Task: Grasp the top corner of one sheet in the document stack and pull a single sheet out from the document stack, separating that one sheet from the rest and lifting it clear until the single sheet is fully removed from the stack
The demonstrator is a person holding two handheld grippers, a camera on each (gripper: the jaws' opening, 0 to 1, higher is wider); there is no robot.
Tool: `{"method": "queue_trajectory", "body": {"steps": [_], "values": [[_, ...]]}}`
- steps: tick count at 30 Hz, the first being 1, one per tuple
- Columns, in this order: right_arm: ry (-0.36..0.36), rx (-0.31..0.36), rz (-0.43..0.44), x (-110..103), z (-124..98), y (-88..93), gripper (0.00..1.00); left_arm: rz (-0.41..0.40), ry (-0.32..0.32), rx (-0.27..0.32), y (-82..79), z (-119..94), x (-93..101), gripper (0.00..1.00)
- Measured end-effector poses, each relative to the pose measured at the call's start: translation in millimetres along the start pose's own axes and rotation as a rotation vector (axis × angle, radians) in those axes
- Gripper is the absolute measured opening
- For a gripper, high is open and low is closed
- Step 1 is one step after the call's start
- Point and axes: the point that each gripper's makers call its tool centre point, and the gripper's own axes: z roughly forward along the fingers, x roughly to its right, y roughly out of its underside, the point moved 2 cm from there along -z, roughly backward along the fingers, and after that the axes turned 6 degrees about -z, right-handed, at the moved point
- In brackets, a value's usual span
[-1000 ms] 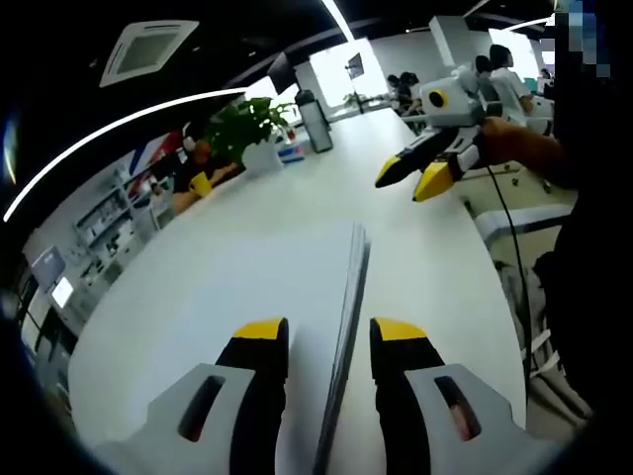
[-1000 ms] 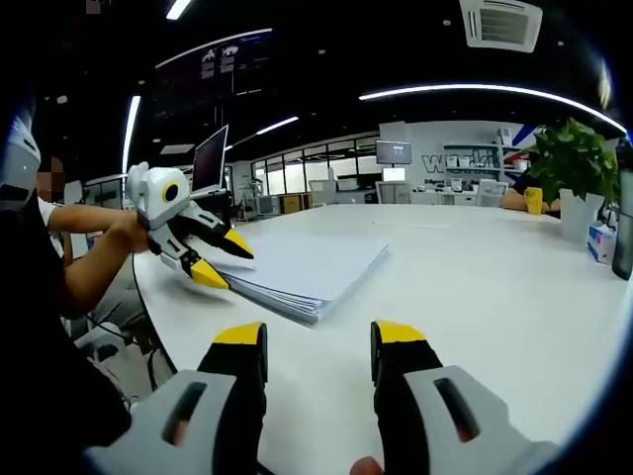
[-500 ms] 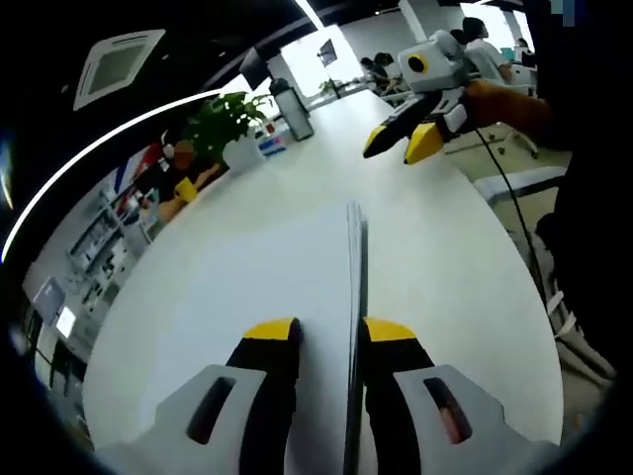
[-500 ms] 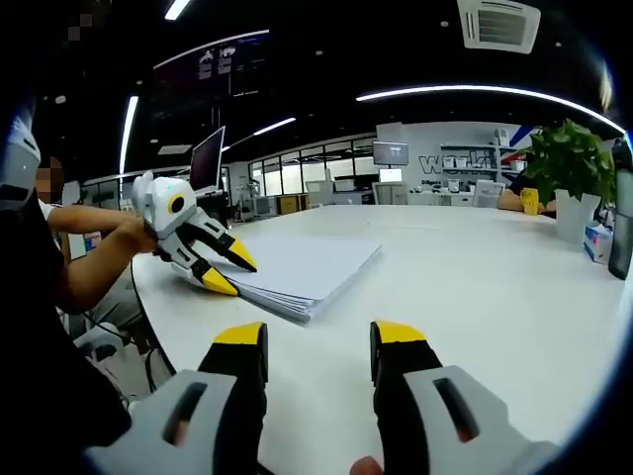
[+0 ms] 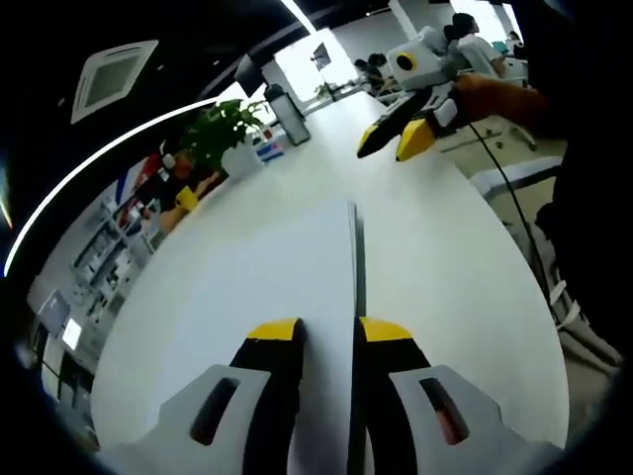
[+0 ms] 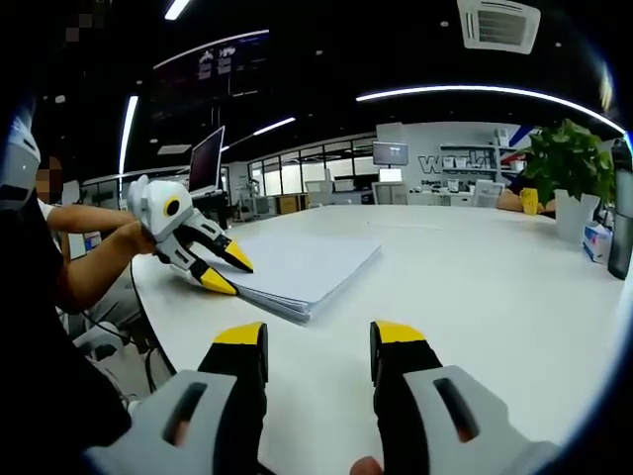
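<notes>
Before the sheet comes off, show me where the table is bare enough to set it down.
Bare white table runs from the document stack across to the potted plant; more lies between the stack and the right gripper. It is crowded at the stack's near corner, where the left gripper works, and around the plant at the far edge.

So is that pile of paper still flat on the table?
Yes: the document stack lies flat on the table, edges squared, no sheet lifted.
</notes>
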Motion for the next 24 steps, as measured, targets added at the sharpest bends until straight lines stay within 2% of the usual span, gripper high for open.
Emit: {"method": "queue_trajectory", "body": {"steps": [4,7,8,13,18,21,24], "values": [[0.0,0.002,-0.003,-0.2,-0.1,-1.2,0.41,0.033,-0.013,-0.004,-0.6,-1.3,2.6,0.22],[0.003,0.003,-0.004,0.8,-0.6,-2.0,0.41,0.063,-0.018,-0.035,-0.2,-6.2,4.6,0.23],[0.004,0.002,-0.004,1.2,-0.7,-1.8,0.41,0.045,-0.017,-0.041,0.2,-10.0,4.9,0.24],[0.004,0.001,-0.003,1.6,-0.4,-1.2,0.41,-0.002,-0.04,0.003,-1.9,-28.2,2.1,0.25],[-0.001,0.0,-0.003,0.4,1.1,-0.5,0.41,-0.059,-0.032,-0.064,21.2,-37.9,3.5,0.25],[0.001,-0.005,-0.002,0.6,1.5,0.9,0.41,-0.132,-0.036,-0.014,21.0,-38.0,2.8,0.25],[0.0,-0.006,0.001,0.7,1.4,1.2,0.41,-0.143,-0.029,-0.005,21.6,-38.2,1.1,0.25]]}}
